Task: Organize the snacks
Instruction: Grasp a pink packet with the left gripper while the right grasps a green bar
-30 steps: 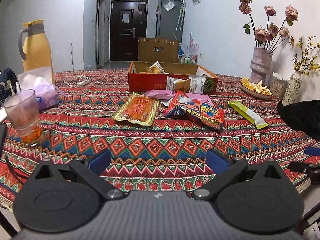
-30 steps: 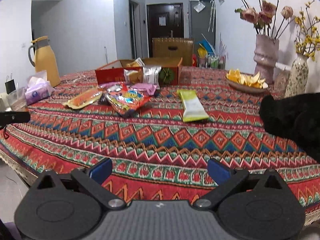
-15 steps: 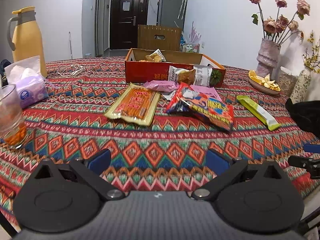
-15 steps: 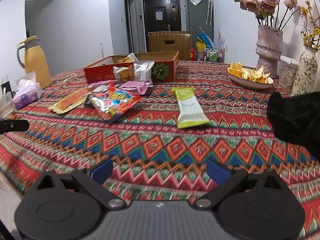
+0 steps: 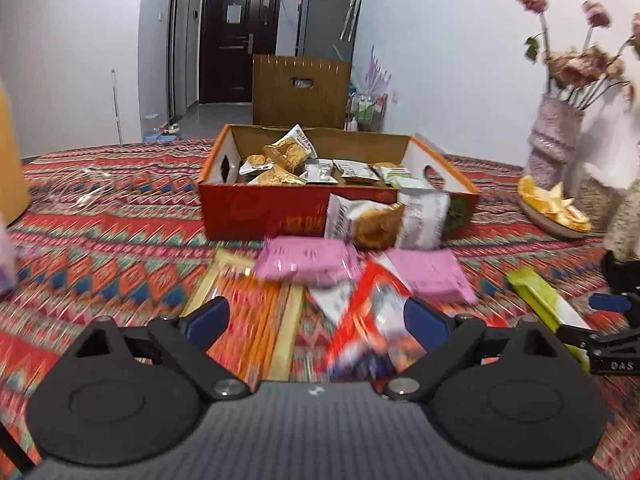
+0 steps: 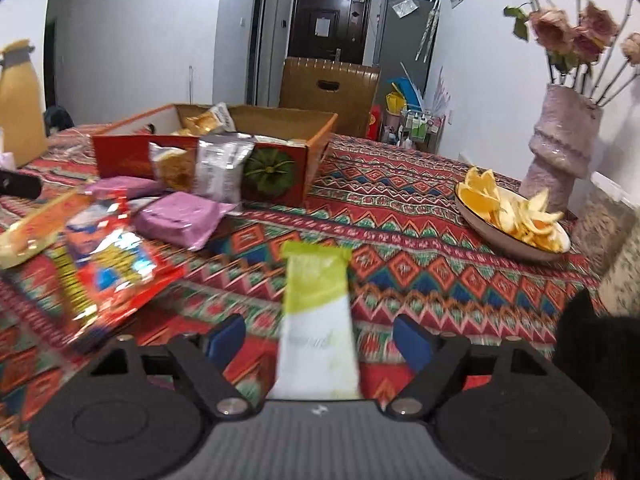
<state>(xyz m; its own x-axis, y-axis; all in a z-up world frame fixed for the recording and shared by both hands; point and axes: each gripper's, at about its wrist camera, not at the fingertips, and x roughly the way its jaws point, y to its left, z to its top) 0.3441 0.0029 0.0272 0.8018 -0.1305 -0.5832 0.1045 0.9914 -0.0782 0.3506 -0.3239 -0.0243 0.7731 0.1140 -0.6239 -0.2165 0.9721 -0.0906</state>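
Note:
A red cardboard box (image 5: 256,208) with several small snack packs inside stands on the patterned tablecloth; it also shows in the right wrist view (image 6: 128,156). In front of it lie two pink packs (image 5: 306,260), an orange flat pack (image 5: 248,316), a red bag (image 5: 372,320) and a green-white bar (image 6: 318,312). My left gripper (image 5: 316,320) is open over the orange pack and the red bag. My right gripper (image 6: 320,338) is open with the green-white bar between its fingers, not touching.
A plate of orange peels (image 6: 512,216) and a pink vase of dried roses (image 6: 560,140) stand at the right. A yellow jug (image 6: 18,100) is at the far left. A black object (image 6: 600,360) lies at the right edge.
Both grippers have moved forward over the table toward the snacks. The right one now straddles the green-white bar; the left one is over the orange pack and red bag.

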